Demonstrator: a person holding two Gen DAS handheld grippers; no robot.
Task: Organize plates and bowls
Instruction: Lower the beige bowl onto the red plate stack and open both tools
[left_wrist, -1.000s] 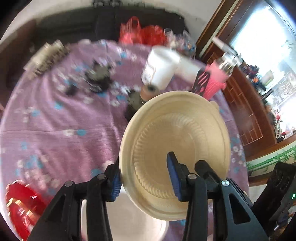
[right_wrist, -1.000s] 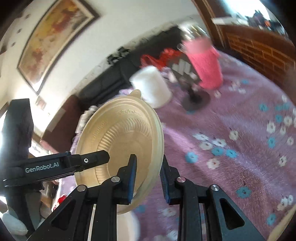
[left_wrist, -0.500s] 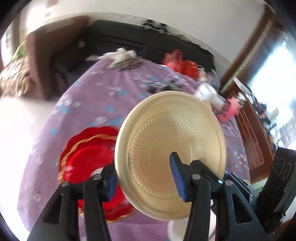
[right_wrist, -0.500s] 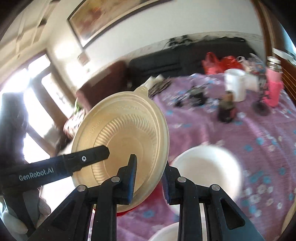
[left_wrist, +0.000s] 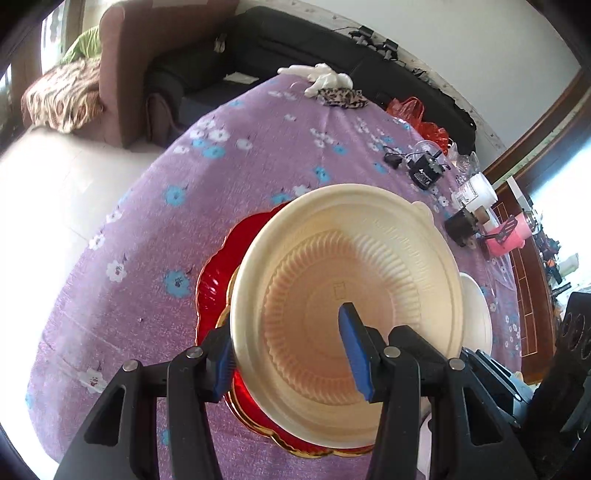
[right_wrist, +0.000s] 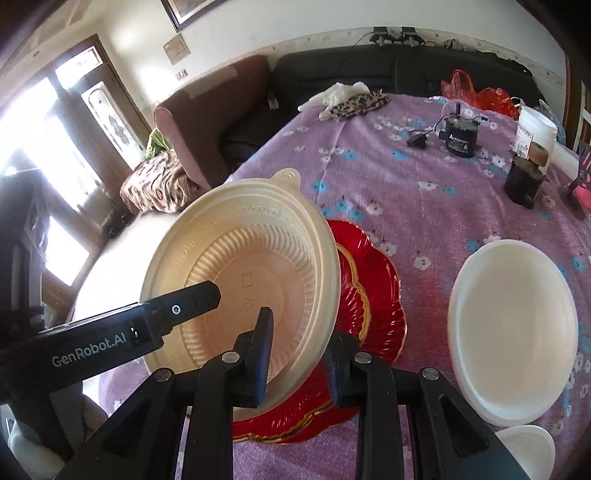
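A cream ribbed bowl (left_wrist: 347, 302) is held tilted between both grippers, just above a red scalloped plate (left_wrist: 214, 280) on the purple flowered cloth. My left gripper (left_wrist: 291, 354) is shut on the bowl's near rim, one blue pad inside and one outside. My right gripper (right_wrist: 299, 362) is shut on the same bowl (right_wrist: 243, 280) at its lower right rim; the left gripper's finger crosses the bowl in that view. The red plate (right_wrist: 373, 295) shows behind it. A white bowl (right_wrist: 513, 321) sits to the right on the table.
At the far side of the table stand a black device (right_wrist: 460, 136), a white jar (right_wrist: 535, 129), a dark jar (right_wrist: 522, 181), a red bag (right_wrist: 480, 96) and a leopard cloth (right_wrist: 358, 103). A second white dish (right_wrist: 528, 450) lies at the near right. The table edge drops off left.
Both grippers have swung left with the cream bowl, from over the white bowl to over the red plate, and brought it lower.
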